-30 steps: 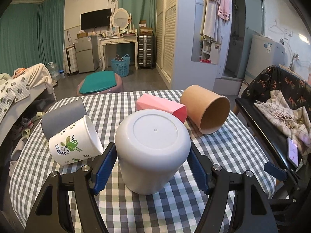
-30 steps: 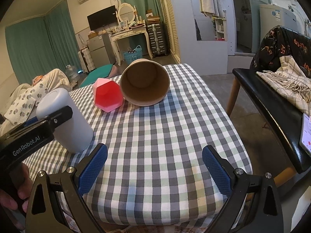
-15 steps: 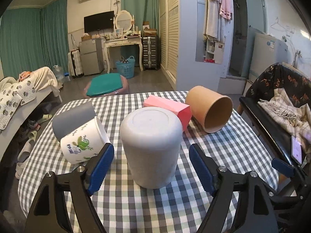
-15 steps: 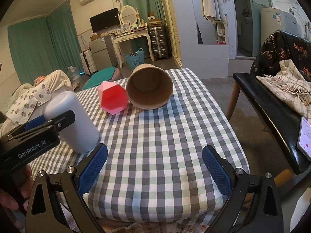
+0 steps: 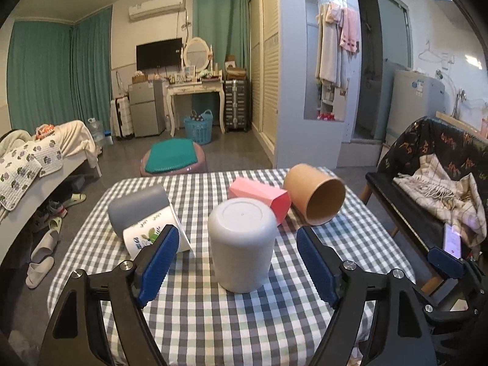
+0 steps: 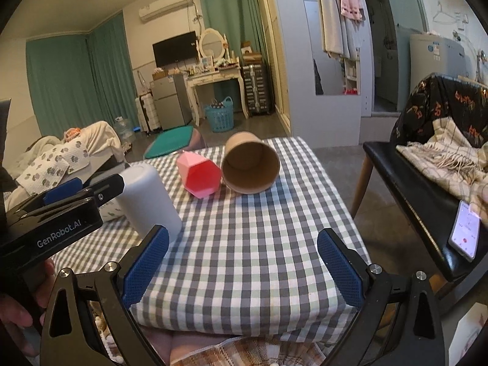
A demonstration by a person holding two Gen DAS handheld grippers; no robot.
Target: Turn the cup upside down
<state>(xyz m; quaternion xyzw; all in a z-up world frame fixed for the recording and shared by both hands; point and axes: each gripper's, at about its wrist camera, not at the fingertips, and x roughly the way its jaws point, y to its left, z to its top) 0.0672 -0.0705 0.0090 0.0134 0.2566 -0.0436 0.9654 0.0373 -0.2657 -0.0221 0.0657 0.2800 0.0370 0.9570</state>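
1. Compared with one second ago, we see the left tongs (image 5: 235, 262) pulled back from the grey cup (image 5: 241, 244): the blue pads (image 5: 157, 256) that were at its sides are now wide apart and nearer to us than the cup.
2. The grey cup stands on the checked table (image 5: 213, 329) with its bottom up and its long axis upright, touching nothing. We judge the flip of this cup finished.
3. The cup is straight ahead of the left tongs, between the lines of its two fingers.
4. The right tongs (image 6: 242, 257) are also apart and hold nothing; from them the cup (image 6: 149, 196) lies to the left, so the left hand is nearer.
5. The brown paper cup (image 6: 250, 167) lies on its side, its mouth toward us, touching the pink box (image 6: 199, 178).
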